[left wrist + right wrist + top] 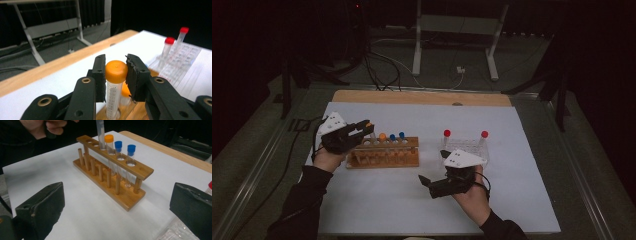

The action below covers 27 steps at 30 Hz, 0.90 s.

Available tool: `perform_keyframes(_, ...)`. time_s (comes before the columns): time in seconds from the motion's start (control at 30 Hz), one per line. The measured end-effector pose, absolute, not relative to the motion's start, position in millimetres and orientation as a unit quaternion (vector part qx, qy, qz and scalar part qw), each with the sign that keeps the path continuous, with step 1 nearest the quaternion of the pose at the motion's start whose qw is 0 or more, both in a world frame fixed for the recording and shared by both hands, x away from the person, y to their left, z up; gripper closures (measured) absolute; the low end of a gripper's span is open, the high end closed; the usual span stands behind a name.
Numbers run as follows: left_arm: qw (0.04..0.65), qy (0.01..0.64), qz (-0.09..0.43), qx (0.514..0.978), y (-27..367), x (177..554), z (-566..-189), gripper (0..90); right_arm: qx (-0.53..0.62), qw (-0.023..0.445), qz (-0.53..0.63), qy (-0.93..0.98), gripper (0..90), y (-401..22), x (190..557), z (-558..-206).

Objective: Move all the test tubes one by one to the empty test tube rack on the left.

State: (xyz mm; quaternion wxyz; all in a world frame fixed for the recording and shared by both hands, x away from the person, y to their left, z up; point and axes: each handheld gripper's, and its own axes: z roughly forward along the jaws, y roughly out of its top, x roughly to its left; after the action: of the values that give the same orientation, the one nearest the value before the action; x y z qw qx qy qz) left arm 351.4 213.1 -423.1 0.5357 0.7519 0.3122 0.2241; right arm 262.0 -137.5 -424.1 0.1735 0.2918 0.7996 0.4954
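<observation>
We hold the left tongs (115, 75) clenched on the cap of an orange-capped tube (115, 82), upright over a hole near the left end of the wooden rack (112, 173), likely so it can slide straight in. That rack stands left of the counter's (377, 200) centre, lengthwise along it, with another orange tube (109, 147) and 2 blue-capped tubes (124, 152) seated. Our right tongs (432, 172) rest released and empty near the clear plastic rack (466, 146) on the right side, where 2 red-capped tubes (447, 134) stand, probably waiting for the next pick.
</observation>
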Motion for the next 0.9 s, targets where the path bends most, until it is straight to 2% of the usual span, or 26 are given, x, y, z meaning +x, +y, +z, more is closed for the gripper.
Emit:
perform_keyframes(0.47, 0.499, 0.317, 0.208, 0.780, 206.3, 352.7, -447.8, 71.5, 0.250, 0.205, 0.502, 0.802, 0.0, -137.2, 260.4, -425.4)
perform_keyframes(0.6, 0.491, 0.316, 0.208, 0.785, 204.6, 353.6, -450.1, 71.4, 0.243, 0.217, 0.508, 0.797, 4.0, -137.3, 259.9, -425.7)
perform_keyframes(0.9, 0.493, 0.316, 0.197, 0.786, 206.1, 354.8, -450.6, 71.1, 0.254, 0.214, 0.505, 0.796, 2.4, -138.5, 260.2, -424.3)
